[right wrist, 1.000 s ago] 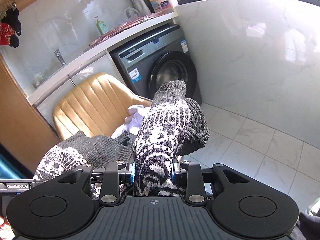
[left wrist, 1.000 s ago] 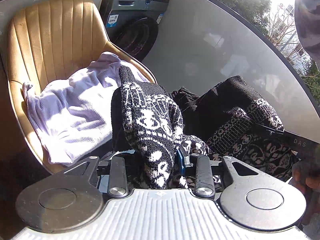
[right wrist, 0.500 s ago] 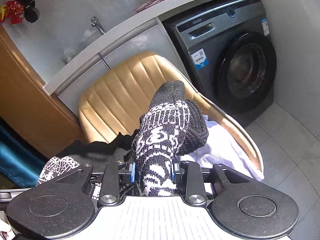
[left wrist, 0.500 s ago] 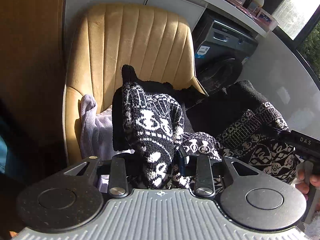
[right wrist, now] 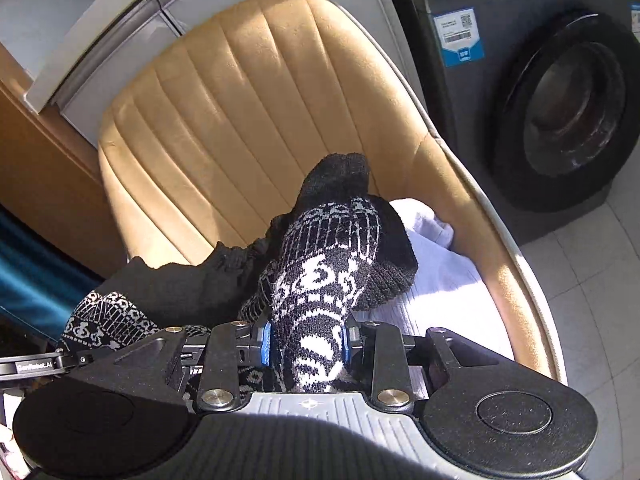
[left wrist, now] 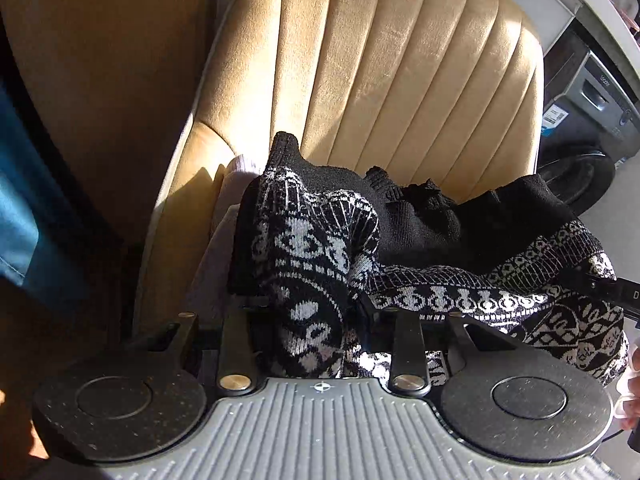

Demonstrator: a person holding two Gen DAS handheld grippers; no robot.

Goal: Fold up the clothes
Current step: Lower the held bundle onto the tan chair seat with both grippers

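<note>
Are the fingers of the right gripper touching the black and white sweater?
Touching. In the right wrist view the blue-padded fingers of the right gripper press on the black and white sweater from both sides.

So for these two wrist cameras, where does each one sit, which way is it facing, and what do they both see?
Left wrist: on the left gripper, aimed down at the tan chair; its jaws clamp the patterned sweater; fingertips of the person's other hand at the right edge.
Right wrist: on the right gripper, aimed down at the same chair, the washing machine to the right; its jaws clamp the sweater over a white garment.
Shared: chair, sweater, white garment, washing machine.
</note>
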